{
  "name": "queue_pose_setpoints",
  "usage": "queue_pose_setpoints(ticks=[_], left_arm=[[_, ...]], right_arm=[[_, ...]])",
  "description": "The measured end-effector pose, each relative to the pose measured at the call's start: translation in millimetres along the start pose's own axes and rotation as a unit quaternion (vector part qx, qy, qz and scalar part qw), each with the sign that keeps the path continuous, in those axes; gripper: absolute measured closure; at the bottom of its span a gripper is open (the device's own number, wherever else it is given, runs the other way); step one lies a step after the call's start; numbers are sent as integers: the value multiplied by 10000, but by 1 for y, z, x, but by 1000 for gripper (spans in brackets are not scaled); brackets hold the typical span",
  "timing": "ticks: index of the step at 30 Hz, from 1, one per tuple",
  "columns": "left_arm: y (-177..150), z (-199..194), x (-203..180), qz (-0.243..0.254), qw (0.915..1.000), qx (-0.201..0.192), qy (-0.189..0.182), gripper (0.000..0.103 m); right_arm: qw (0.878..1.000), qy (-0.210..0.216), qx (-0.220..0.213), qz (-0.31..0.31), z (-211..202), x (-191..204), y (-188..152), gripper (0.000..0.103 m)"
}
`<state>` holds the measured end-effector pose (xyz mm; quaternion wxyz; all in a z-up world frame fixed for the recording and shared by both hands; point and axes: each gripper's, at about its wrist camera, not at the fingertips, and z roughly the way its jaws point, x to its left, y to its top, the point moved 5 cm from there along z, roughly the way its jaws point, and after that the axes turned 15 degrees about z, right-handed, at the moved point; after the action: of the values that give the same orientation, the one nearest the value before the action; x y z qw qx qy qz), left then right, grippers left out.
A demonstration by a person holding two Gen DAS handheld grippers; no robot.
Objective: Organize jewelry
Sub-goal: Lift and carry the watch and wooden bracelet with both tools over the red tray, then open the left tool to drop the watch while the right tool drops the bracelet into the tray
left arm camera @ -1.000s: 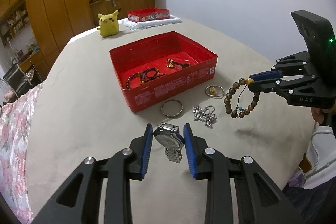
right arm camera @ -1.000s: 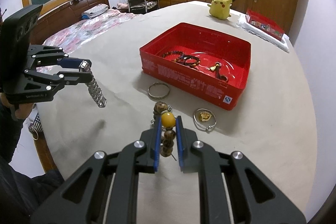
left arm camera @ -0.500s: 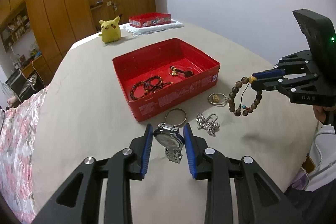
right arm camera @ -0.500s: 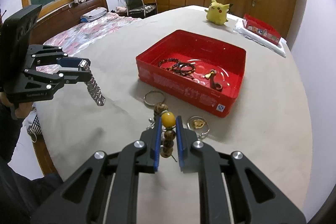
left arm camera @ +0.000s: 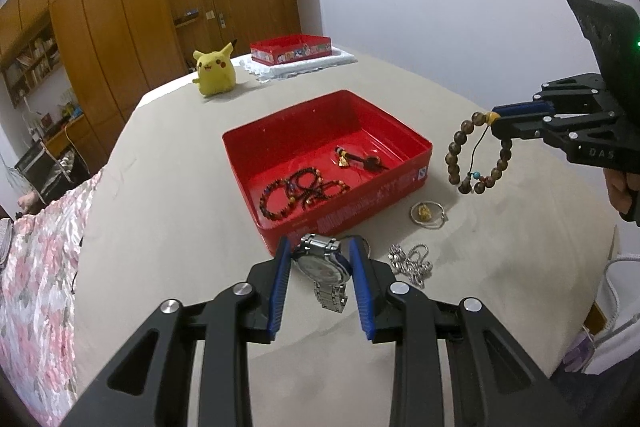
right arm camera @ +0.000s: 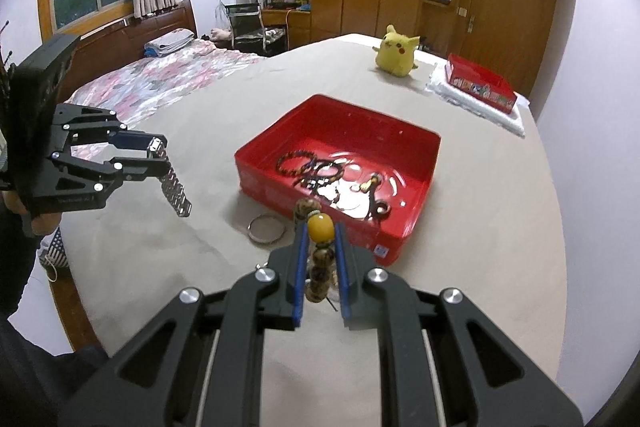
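Item 1: left gripper [left arm camera: 320, 259], clamped on a silver wristwatch [left arm camera: 322, 265]; the case is pinched between the blue pads, and the metal band is seen hanging free above the table [left arm camera: 160, 211] in the right wrist view.

Item 2: right gripper [right arm camera: 318, 247], clenched on a brown bead bracelet [left arm camera: 478, 157]; the grip is taken at its amber bead [right arm camera: 320, 227], and the loop is held in the air at 3 o'clock of the tin, clear of it.

Item 3: red tin [left arm camera: 404, 135], open, placed mid-table. Dark bead bracelets [left arm camera: 298, 191] and a small gold charm [left arm camera: 344, 161] are contained in it.

Item 4: loose pieces on the table by the tin's near wall: a plain silver bangle [right arm camera: 266, 227], a ring with a gold pendant [left arm camera: 426, 215], a silver chain [left arm camera: 412, 261].

Item 5: yellow plush toy [left arm camera: 214, 71] and a second red box [left arm camera: 292, 49] on a white cloth [left arm camera: 304, 67], set at 12 o'clock, well apart from the tin.
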<state>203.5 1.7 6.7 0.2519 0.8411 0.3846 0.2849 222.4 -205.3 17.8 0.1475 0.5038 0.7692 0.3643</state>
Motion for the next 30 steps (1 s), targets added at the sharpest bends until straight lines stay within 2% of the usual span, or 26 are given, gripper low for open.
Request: queue_pose_setpoints(ticks=[19, 30], left_arm=[[41, 22, 21, 98, 9999, -77, 5, 73], [63, 54, 36, 73, 9999, -44, -57, 73]], right_arm=[[10000, -12, -53, -18, 18, -8, 36, 92], [9998, 38, 56, 190, 58, -23, 63, 92]])
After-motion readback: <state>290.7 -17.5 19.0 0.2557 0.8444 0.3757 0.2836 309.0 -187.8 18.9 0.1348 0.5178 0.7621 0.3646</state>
